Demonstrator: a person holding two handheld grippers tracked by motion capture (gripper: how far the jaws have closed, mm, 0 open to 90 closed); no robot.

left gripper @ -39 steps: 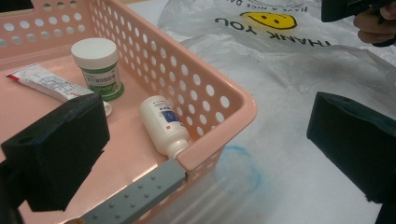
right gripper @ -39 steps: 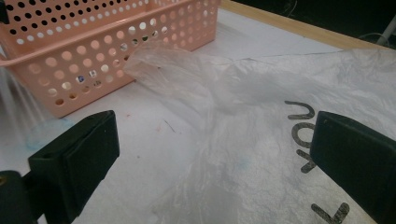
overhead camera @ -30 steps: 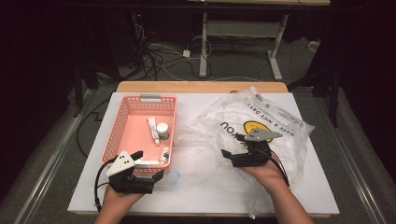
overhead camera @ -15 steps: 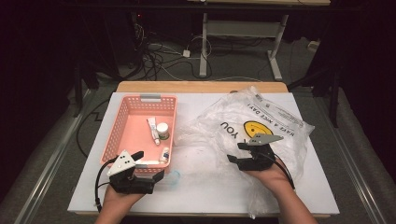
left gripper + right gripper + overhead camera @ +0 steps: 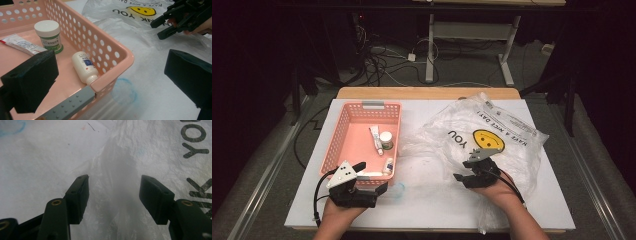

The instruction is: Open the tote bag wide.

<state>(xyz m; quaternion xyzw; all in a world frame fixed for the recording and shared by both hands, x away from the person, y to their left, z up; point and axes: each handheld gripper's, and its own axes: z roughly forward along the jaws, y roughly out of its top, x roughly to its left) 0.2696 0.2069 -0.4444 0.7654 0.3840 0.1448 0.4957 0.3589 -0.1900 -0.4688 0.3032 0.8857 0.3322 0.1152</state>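
A clear plastic bag [image 5: 512, 131] with a yellow smiley and black lettering lies crumpled on the right half of the white table. My right gripper [image 5: 461, 171] hovers low over its near-left part. Its jaws have just been closing and stand half apart, with a raised fold of the bag [image 5: 120, 170] between them and untouched by the pads. My left gripper [image 5: 373, 176] is open and straddles the near right corner of the pink basket [image 5: 357, 147], one jaw inside and one outside. Inside the basket lie a white-capped jar [image 5: 48, 35], a tube [image 5: 21, 45] and a small white bottle [image 5: 85, 66].
A faint blue ring [image 5: 124, 90] is drawn on the white table [image 5: 437, 210] just outside the basket's corner. The basket's near grey handle [image 5: 70, 106] sits between my left jaws. Cables and desk legs lie on the dark floor beyond the table's far edge.
My right gripper has sunk toward the bag and its jaws have narrowed around a fold. The left gripper and the basket's contents have stayed put.
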